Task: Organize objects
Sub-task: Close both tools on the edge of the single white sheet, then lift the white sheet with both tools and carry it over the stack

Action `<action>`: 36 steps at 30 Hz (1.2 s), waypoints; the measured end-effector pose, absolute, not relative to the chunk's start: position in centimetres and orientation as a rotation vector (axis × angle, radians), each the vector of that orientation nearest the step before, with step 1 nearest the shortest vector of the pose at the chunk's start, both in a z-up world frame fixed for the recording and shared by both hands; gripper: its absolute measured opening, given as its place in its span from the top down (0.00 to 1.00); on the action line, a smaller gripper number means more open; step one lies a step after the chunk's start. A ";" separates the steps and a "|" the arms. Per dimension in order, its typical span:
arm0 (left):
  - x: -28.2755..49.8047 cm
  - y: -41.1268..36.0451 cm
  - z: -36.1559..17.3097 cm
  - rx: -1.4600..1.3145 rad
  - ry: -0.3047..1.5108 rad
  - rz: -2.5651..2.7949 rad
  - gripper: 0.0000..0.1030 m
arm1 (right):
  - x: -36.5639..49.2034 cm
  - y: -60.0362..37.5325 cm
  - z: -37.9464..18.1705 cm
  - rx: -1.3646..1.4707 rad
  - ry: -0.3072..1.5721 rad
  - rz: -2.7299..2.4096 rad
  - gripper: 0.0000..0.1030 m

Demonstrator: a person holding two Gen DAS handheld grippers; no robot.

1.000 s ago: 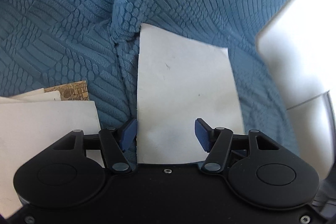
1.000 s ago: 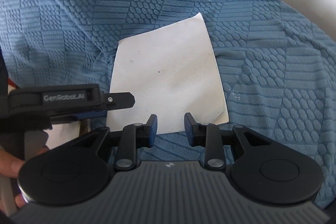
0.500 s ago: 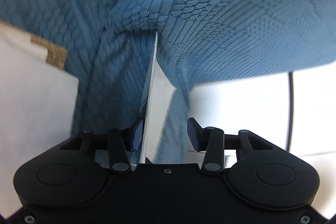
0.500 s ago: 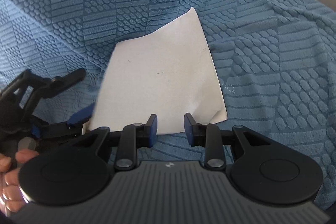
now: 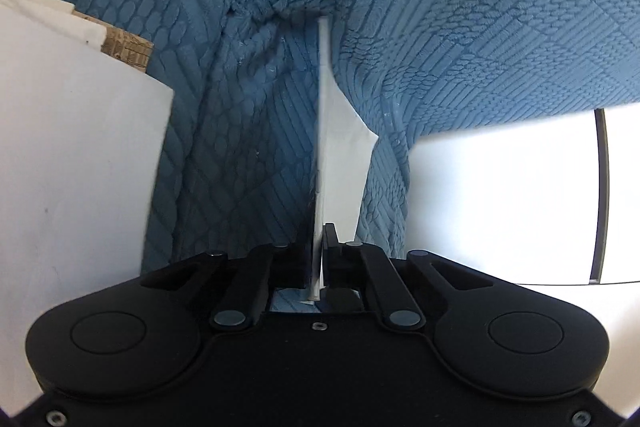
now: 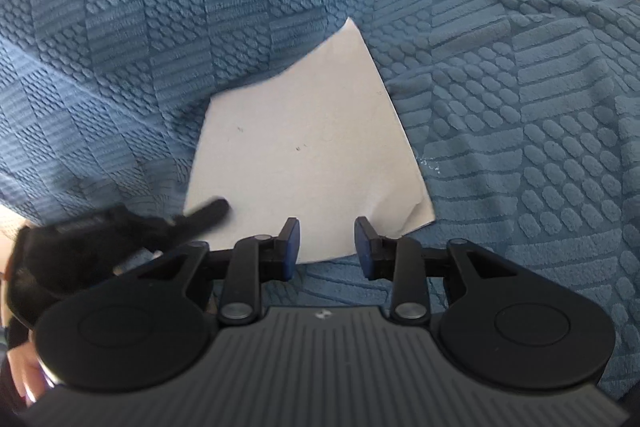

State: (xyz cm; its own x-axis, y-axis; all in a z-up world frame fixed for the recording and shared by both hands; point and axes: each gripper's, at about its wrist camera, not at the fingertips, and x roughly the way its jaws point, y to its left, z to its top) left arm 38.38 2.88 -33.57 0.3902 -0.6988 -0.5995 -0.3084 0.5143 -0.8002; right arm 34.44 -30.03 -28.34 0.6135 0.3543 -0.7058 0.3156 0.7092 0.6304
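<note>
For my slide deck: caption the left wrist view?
Left gripper shut on white sheet edge-on over blue textured cloth.

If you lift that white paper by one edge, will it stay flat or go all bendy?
Probably bendy: the white paper already curls where the left gripper pinches its edge, and one corner is creased. It looks thin edge-on, so likely very light. On the bumpy blue blanket it probably won't slide much.

Ahead of our right gripper (image 6: 327,241), whose blue-tipped jaws stand apart, a white sheet of paper (image 6: 304,163) lies on the blue textured cloth (image 6: 520,107), its near edge between the fingertips. To the left, the blurred left gripper (image 6: 200,215) reaches the sheet's near-left corner.
</note>
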 end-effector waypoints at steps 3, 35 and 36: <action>38.2 2.6 -33.0 -1.051 1.175 -0.328 0.98 | 33.7 -30.6 -27.8 0.867 0.897 0.046 0.66; 36.9 2.5 -30.9 -1.080 1.150 -0.369 0.97 | 32.9 -33.1 -31.2 1.354 0.743 0.022 0.31; 36.8 2.6 -30.9 -1.080 1.150 -0.369 0.97 | 32.9 -33.2 -31.2 1.346 0.740 0.012 0.33</action>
State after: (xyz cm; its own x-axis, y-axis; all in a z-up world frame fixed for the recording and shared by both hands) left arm 36.84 2.55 -30.91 0.4168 -0.7241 -0.5495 -0.2686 0.4794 -0.8355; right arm 32.88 -33.22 -31.15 0.7761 0.4150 -0.4747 0.3993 0.2591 0.8794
